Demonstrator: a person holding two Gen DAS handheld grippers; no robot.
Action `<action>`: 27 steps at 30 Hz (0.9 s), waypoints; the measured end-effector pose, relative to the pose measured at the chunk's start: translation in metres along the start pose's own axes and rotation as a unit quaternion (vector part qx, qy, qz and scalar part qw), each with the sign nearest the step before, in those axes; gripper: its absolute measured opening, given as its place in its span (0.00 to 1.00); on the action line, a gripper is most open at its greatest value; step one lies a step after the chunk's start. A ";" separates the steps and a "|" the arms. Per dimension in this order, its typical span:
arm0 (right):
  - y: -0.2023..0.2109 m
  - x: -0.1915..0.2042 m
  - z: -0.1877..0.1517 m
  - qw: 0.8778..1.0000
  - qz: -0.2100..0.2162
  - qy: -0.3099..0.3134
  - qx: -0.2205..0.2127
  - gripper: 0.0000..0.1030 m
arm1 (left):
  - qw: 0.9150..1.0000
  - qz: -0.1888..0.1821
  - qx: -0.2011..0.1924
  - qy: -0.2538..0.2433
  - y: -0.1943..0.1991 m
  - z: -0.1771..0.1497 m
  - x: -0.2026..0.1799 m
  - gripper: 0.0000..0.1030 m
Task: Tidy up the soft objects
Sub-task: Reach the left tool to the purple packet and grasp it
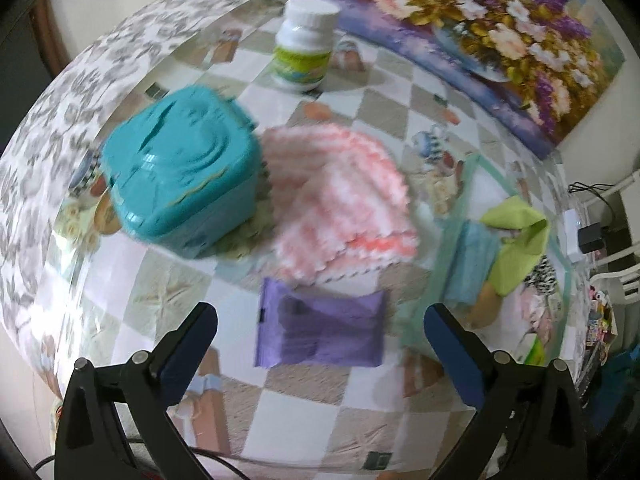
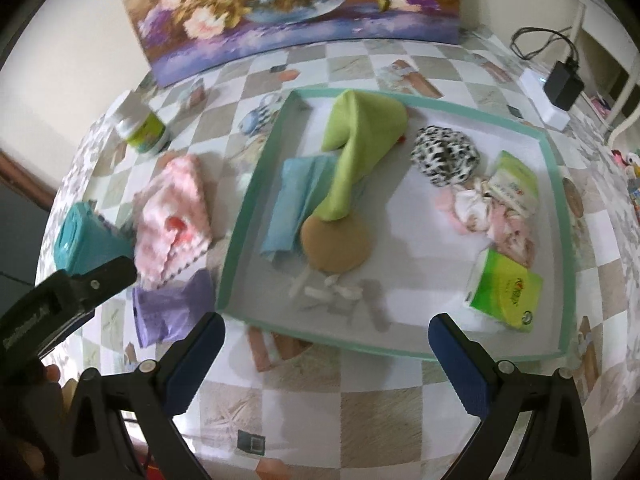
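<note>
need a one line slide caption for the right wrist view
Open right gripper hovers before a tray of soft items, with a pink cloth and purple pack left outside.

Left gripper (image 1: 320,332) and right gripper (image 2: 326,340) hover, fingers spread, empty.

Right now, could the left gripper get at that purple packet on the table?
Probably yes. The left gripper is open, and the purple packet lies flat just ahead between its fingers. The pink cloth sits beyond it, so nothing blocks the approach.
</note>
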State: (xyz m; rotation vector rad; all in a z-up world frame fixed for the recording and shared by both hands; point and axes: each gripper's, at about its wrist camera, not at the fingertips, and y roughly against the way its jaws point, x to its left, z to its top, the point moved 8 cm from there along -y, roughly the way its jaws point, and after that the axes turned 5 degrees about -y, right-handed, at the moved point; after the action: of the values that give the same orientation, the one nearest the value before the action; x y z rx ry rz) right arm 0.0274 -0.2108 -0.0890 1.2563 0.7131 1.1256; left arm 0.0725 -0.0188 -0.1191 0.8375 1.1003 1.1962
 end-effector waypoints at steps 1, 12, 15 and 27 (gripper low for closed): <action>0.000 0.002 -0.001 1.000 0.000 0.004 0.001 1.00 | 1.000 0.004 0.004 0.000 -0.002 -0.002 0.003 1.00; -0.005 0.003 -0.002 1.000 0.005 0.003 0.010 1.00 | 0.997 0.031 0.049 -0.047 -0.020 -0.011 0.001 1.00; -0.004 -0.004 0.001 1.000 0.005 -0.014 0.006 1.00 | 0.998 0.040 0.045 -0.036 -0.023 -0.004 0.004 1.00; -0.005 -0.009 0.007 1.000 0.006 -0.020 0.005 1.00 | 0.993 0.074 0.040 0.077 -0.033 0.007 0.052 1.00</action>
State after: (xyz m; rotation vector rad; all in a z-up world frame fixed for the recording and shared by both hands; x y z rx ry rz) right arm 0.0316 -0.2217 -0.0941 1.2900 0.6838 1.1038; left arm 0.0892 0.0259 -0.1583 0.9135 1.2346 1.3658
